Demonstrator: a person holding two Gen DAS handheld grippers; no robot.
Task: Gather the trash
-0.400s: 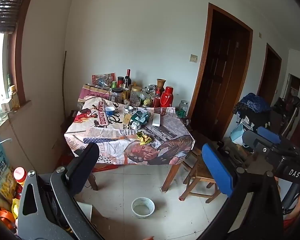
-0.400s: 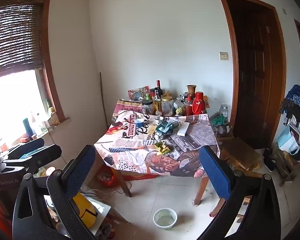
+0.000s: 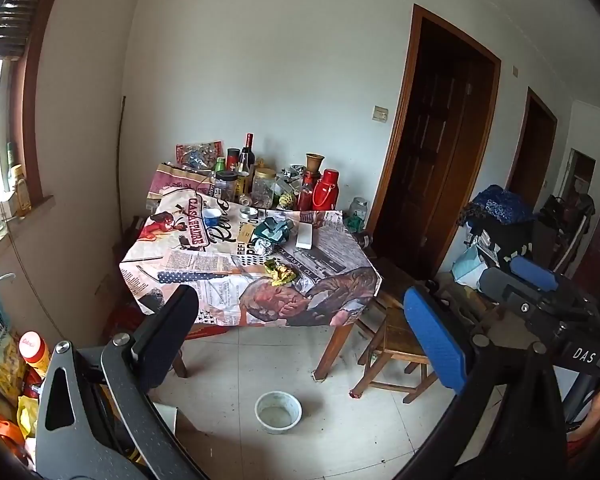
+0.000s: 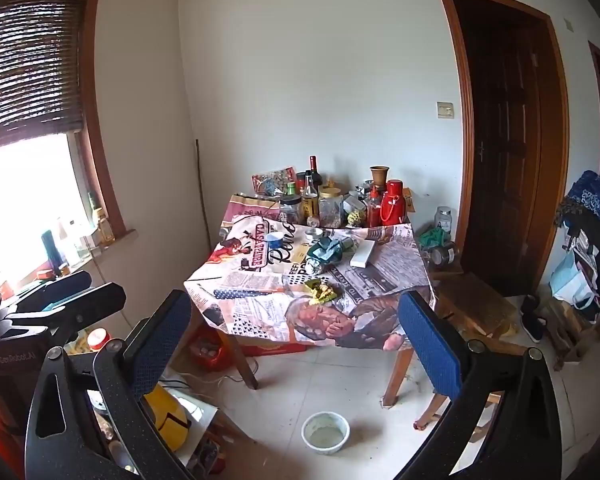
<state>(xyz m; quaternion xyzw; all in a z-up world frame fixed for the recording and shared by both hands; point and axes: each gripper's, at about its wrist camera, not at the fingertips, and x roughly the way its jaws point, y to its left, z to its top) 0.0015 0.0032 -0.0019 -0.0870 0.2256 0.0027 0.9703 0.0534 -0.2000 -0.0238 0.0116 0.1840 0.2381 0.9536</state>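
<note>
Ahead, from the left wrist, the left gripper (image 3: 300,328) is hanging released, well short of the table (image 3: 340,280), where a yellow crumpled wrapper (image 3: 281,273) is lying. From the right wrist, the right gripper (image 4: 296,332) is gaping empty too; the wrapper (image 4: 321,291) is sitting near the table's front edge, 1 white bowl (image 4: 325,433) on the floor below.

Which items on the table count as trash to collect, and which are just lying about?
Trash to collect:
crumpled yellow-green wrapper
crumpled teal paper wad
crumpled silver foil ball

Just lying about:
red plastic thermos flask
dark glass wine bottle
small blue cup
white bowl on the floor
</note>
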